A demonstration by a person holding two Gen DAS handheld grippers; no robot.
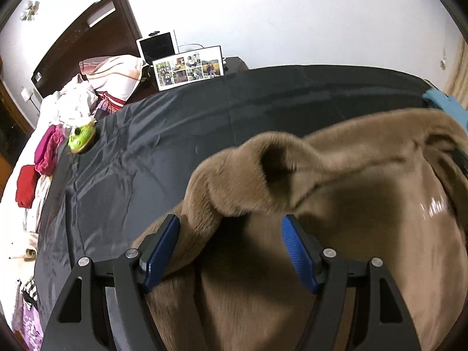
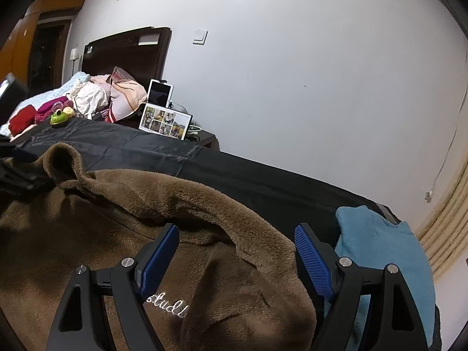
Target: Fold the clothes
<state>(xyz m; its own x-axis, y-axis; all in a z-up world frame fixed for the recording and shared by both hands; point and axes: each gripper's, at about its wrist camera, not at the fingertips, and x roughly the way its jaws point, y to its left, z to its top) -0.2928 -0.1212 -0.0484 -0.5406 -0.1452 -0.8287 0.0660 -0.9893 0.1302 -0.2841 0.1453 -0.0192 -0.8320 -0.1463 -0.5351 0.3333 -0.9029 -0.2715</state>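
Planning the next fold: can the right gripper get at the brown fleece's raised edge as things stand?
Probably yes. The right gripper is open right over the brown fleece, its raised edge lying between the jaws with nothing covering it; the blue garment lies aside.

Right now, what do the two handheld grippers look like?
Both look alike. The left gripper has a black angular frame with triangular cut-outs, round silver bolts and two flat blue ribbed pads. The right gripper has the same black frame, silver bolts and textured blue pads. No cables, sleeves or hands show.
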